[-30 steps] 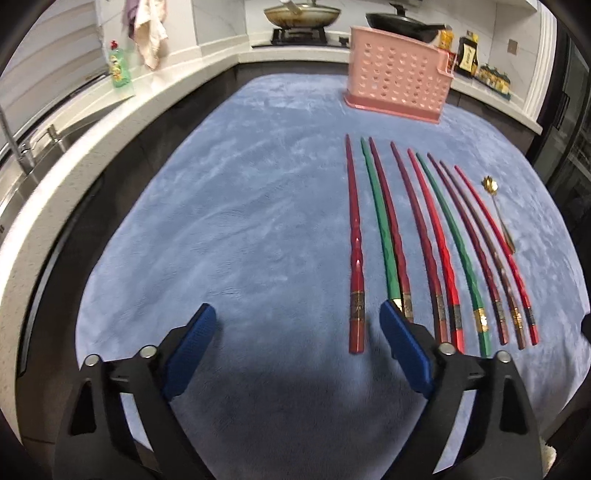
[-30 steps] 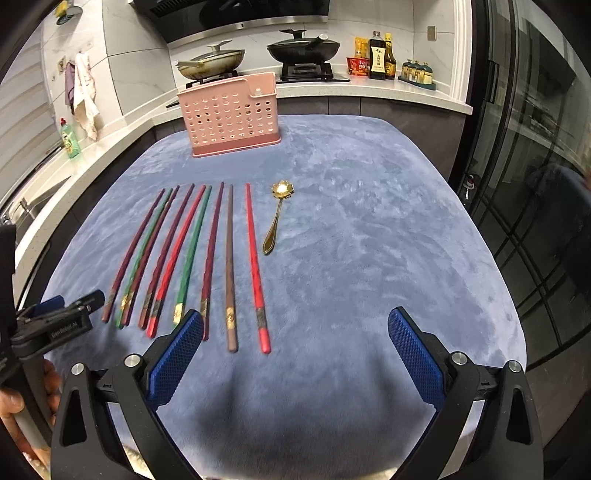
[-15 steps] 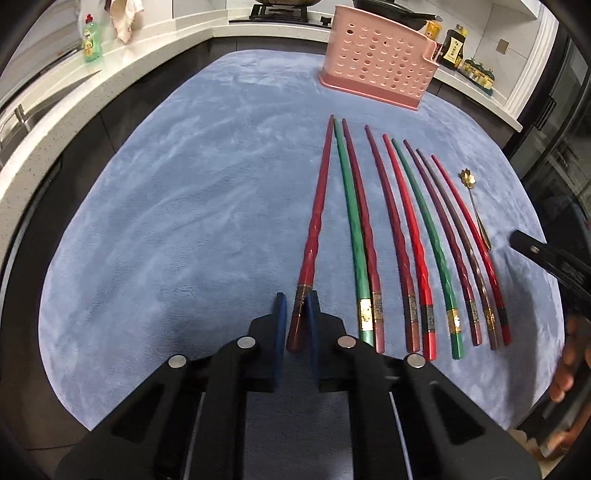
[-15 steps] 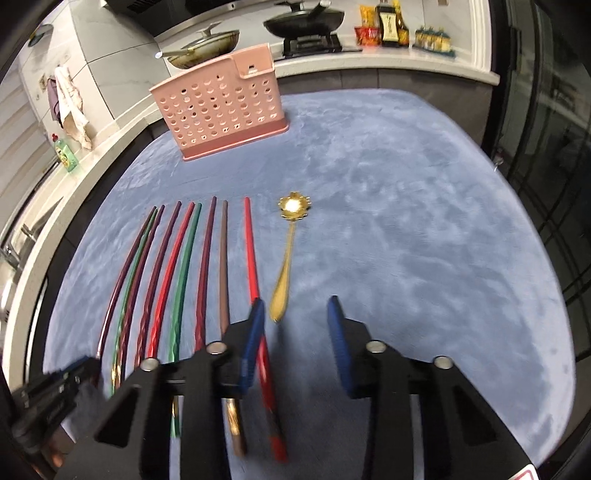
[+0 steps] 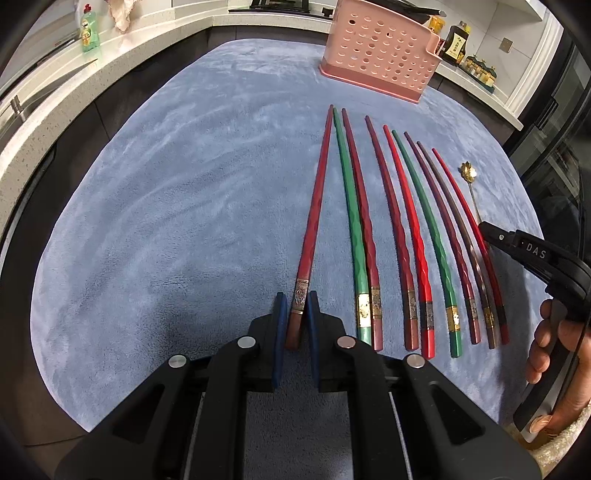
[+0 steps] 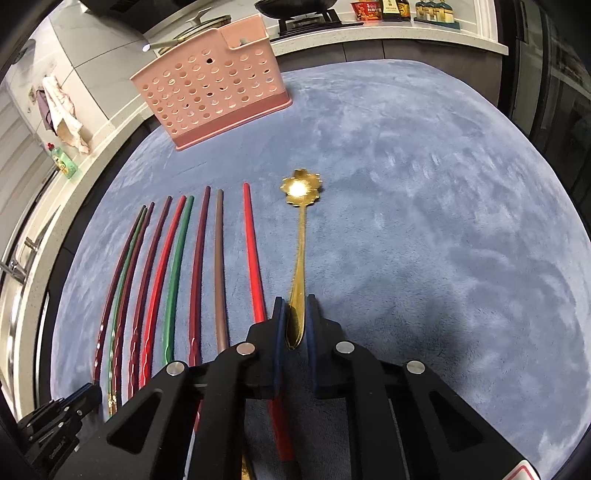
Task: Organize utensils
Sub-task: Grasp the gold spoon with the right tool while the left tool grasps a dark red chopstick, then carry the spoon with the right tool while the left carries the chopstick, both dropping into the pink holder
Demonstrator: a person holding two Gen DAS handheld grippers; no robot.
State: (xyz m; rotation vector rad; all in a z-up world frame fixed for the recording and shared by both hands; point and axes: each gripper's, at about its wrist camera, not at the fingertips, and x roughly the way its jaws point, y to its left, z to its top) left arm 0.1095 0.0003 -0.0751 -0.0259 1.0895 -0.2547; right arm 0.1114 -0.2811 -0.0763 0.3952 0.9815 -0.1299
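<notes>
Several red, green and brown chopsticks (image 5: 402, 229) lie side by side on the blue mat (image 5: 184, 221). My left gripper (image 5: 295, 295) is shut on the near, banded end of the leftmost red chopstick (image 5: 317, 192), which still rests on the mat. Right of the row (image 6: 173, 266) lies a gold spoon (image 6: 301, 229) with a flower-shaped bowl. My right gripper (image 6: 295, 301) is closing on its handle end, and the blue pads (image 6: 279, 325) sit against both sides of the handle. A pink perforated utensil holder (image 6: 210, 92) stands upright at the far side.
White counters curve round the mat, with a green soap bottle (image 5: 89, 31) and a cloth (image 6: 62, 114) on the left. Sauce bottles (image 5: 456, 42) and a stove with pans stand behind the holder (image 5: 380, 51). A hand (image 5: 554, 339) carries the right gripper at the left view's right edge.
Both grippers went from wide open to closed. The left one dropped onto the leftmost red chopstick's end. The right one moved forward and down over the spoon's handle.
</notes>
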